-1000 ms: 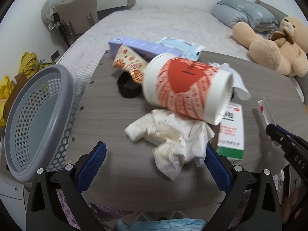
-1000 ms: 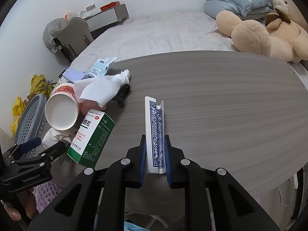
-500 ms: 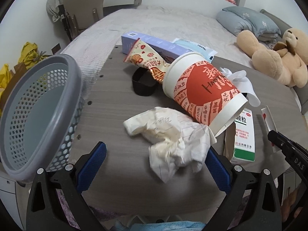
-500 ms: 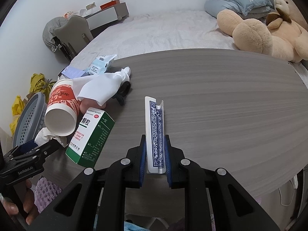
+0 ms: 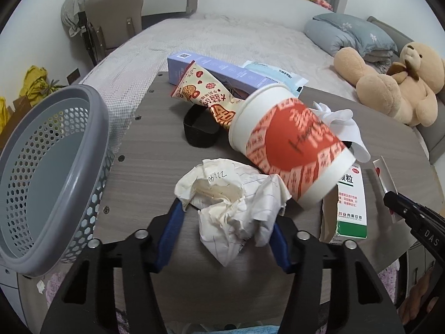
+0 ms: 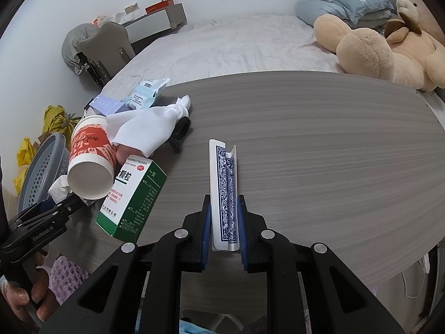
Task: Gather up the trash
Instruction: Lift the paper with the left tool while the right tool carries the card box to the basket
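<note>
My left gripper (image 5: 226,224) is closed on a crumpled white paper ball (image 5: 233,197) on the grey wooden table (image 5: 144,167). A red-and-white paper cup (image 5: 289,144) lies tipped against the paper. Behind it lie a snack wrapper (image 5: 205,94), a purple box (image 5: 211,69), a black band (image 5: 200,130), a white tissue (image 5: 342,122) and a green-and-white medicine box (image 5: 350,203). My right gripper (image 6: 224,214) is shut on a blue-patterned card packet (image 6: 224,189), held upright above the table; it also shows in the left view (image 5: 408,211).
A grey perforated basket (image 5: 47,167) stands at the table's left edge, beside my left gripper. A bed (image 6: 250,44) with a teddy bear (image 6: 383,50) and pillows lies beyond the table. A chair (image 5: 114,27) stands at the far left.
My left gripper has moved forward and closed its fingers onto the crumpled paper. The cup has shifted right. The right gripper has stayed put with the card packet.
</note>
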`<state>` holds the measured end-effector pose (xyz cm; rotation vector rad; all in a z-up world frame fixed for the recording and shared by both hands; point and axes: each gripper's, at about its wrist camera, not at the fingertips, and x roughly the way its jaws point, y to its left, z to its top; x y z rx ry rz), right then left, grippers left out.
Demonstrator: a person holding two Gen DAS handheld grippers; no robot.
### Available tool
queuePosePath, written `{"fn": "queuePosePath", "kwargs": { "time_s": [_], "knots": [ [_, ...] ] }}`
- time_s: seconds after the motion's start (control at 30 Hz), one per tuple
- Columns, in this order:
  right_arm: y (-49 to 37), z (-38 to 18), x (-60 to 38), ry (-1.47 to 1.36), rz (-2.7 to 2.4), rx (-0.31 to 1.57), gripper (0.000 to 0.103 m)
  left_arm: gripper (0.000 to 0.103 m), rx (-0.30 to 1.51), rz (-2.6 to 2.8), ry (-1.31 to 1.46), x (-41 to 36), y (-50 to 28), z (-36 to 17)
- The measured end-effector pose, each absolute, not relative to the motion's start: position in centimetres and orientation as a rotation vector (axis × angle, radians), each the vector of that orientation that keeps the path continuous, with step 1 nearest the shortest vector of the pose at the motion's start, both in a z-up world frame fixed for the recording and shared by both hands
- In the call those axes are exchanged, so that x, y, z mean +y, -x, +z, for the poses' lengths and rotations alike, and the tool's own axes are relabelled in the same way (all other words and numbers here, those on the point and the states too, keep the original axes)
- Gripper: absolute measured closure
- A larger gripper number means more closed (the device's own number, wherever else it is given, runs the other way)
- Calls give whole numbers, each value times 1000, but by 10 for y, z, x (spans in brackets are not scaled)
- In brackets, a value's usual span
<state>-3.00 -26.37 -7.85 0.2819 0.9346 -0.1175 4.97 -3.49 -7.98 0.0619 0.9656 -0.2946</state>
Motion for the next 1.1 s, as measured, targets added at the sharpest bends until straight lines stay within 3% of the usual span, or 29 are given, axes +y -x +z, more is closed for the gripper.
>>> {"fn": "queuePosePath", "kwargs": {
  "time_s": [0.13,0.63,1.1],
  "knots": [
    [31,-78,-264,-284,-118,931,86,56,956,-288,-68,-29,-47,-76],
    [38,-62,-259,-280,-108,908,86,56,845,-180,-88,4,-32,-38],
    [-1,11,-171,-168,94,810,86,56,723,-86,-9,67,-33,23]
  ]
}}
